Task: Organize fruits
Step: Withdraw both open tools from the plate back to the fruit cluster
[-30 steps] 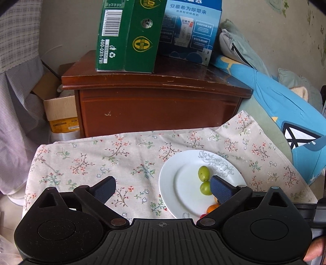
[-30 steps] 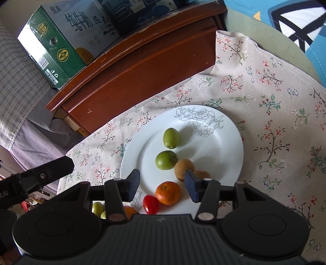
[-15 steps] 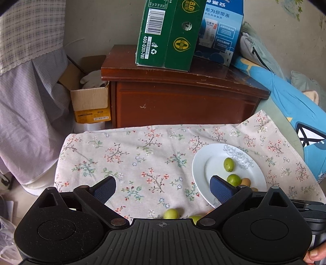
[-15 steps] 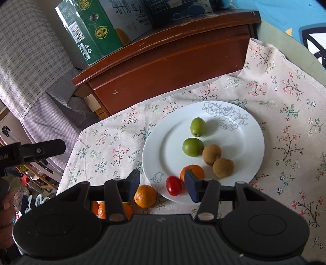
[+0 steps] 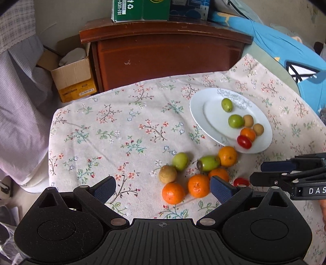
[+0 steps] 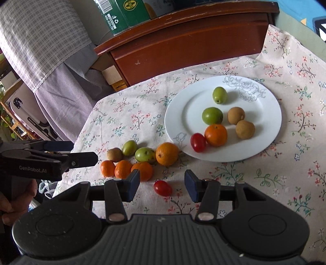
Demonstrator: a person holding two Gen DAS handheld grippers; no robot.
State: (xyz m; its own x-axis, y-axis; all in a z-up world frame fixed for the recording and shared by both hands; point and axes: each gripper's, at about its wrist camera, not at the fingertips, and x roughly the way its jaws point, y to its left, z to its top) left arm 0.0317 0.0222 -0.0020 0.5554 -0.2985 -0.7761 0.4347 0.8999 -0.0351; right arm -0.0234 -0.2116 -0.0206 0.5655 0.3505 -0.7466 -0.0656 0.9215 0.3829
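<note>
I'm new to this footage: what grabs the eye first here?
The white plate on the floral tablecloth, holding six small fruits. Beside its near-left rim, a loose cluster of oranges and green fruits lies on the cloth. A lone red cherry tomato sits between the open fingers of the right gripper.

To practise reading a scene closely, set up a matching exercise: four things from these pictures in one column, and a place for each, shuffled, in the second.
Column 1
1. lone cherry tomato
2. two brown kiwis
3. green carton
4. cardboard box

Column 2
A. on top of the wooden cabinet
B. on the white plate
C. on the cloth, between the right tongs
D. on the floor beside the cabinet

Pairs: 1-C, 2-B, 3-A, 4-D
</note>
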